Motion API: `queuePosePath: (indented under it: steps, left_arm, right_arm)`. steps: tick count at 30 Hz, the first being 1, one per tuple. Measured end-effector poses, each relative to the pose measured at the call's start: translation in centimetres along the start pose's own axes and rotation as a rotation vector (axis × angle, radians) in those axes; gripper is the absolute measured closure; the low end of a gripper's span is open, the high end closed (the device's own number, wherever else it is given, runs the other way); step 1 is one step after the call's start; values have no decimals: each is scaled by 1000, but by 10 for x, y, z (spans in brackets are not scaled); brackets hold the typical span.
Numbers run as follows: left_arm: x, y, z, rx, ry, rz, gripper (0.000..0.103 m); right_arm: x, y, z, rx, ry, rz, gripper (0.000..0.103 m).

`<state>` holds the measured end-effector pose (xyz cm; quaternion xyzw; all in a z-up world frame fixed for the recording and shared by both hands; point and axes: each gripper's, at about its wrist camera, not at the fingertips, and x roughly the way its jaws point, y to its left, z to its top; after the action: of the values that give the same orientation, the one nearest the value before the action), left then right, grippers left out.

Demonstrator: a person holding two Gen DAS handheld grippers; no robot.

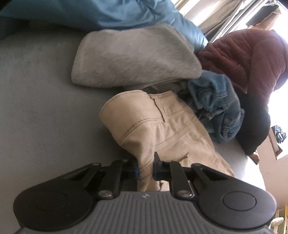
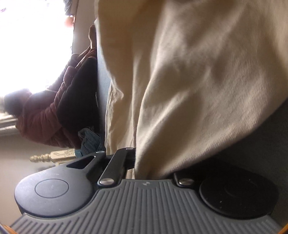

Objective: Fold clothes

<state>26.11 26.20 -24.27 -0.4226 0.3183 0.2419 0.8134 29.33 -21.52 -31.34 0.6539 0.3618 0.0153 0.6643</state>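
Left tool (image 1: 145, 168) on beige trousers (image 1: 162, 122)

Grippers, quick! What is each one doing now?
Left gripper: shut on the beige trousers.
Right gripper: cloth hides the fingertips; cannot tell.

There is one pair of tan pants (image 1: 162, 126); one folded grey top (image 1: 133, 57); one pair of blue jeans (image 1: 217, 106) in a heap; one dark red puffy jacket (image 1: 243, 55); one big blue pillow (image 1: 111, 14); one grey bed (image 1: 41, 100) under all of them; there are two grippers, the left gripper (image 1: 145, 170) and the right gripper (image 2: 144, 167); that makes four pieces of clothing.
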Motion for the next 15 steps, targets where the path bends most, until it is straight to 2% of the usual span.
queuePosePath:
  steps: [5, 8, 11, 15]
  left_arm:
    - [-23, 8, -4, -6, -2, 7, 90]
    - [-43, 21, -8, -17, 15, 27, 90]
    - [-71, 41, -15, -19, 39, 67, 90]
    - [-113, 75, -28, -25, 81, 150, 90]
  right_arm:
    - [-7, 12, -1, -35, 39, -28, 98]
    - [-30, 6, 0, -82, 100, -60, 98]
    - [-47, 10, -1, -142, 189, -109, 98]
    - [-68, 14, -9, -224, 354, -196, 98]
